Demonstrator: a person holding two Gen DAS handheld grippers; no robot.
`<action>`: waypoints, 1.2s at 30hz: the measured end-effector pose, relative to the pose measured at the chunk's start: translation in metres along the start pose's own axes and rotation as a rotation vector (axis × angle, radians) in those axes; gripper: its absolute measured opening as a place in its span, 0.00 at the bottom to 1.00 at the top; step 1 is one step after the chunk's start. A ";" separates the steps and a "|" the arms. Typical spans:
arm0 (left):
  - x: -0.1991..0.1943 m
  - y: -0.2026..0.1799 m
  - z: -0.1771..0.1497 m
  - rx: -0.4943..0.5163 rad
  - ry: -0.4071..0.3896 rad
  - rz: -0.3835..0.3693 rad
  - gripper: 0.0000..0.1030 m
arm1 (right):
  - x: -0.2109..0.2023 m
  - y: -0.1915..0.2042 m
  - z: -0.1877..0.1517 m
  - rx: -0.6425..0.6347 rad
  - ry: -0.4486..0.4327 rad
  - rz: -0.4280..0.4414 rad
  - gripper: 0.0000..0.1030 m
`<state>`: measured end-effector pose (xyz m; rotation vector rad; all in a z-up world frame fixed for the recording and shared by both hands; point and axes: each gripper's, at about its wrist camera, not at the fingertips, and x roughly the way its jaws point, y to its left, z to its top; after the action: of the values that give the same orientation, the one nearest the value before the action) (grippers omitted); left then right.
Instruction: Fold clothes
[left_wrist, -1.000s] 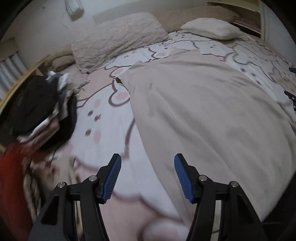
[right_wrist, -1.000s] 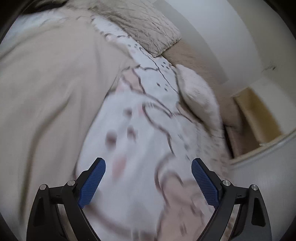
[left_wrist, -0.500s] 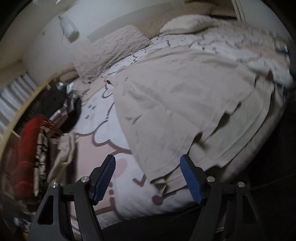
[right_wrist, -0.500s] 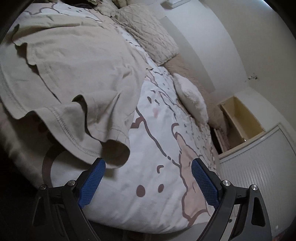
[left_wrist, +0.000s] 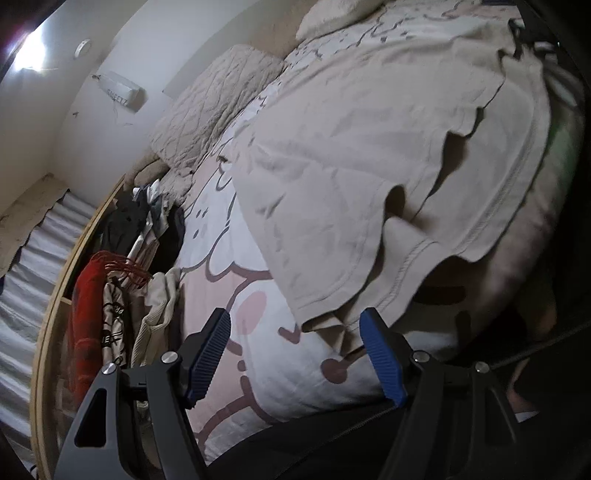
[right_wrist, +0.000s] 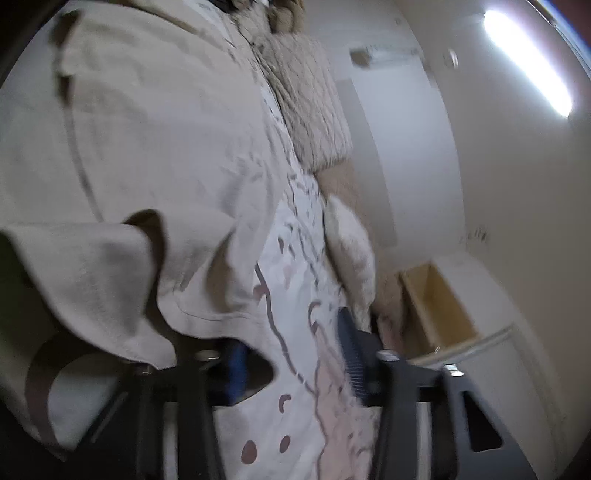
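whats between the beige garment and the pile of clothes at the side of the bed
In the left wrist view, only a bare stretch of the cartoon-print bedsheet separates the beige garment from the clothes pile. Nothing else lies on it.

beige garment (left_wrist: 369, 155), pink-white cartoon bedsheet (left_wrist: 236, 302)

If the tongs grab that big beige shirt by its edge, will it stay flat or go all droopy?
Probably droopy: the beige shirt already wrinkles and curls along its hem over the bed. It looks thin, so likely light. It may slide a little on the sheet when pulled.
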<state>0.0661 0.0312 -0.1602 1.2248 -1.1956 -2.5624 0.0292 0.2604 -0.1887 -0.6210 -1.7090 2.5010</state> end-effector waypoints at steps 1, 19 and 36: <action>0.003 0.000 0.001 0.001 0.012 0.013 0.70 | 0.005 -0.005 -0.001 0.028 0.031 0.014 0.23; 0.048 -0.039 0.028 0.290 0.107 0.237 0.80 | 0.066 -0.050 -0.029 0.303 0.264 0.050 0.19; 0.061 -0.015 0.017 0.327 0.071 0.381 0.77 | 0.064 -0.051 -0.020 0.424 0.242 0.103 0.19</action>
<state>0.0164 0.0303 -0.2028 1.0012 -1.6908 -2.0919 -0.0317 0.3147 -0.1683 -0.9340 -1.0482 2.6045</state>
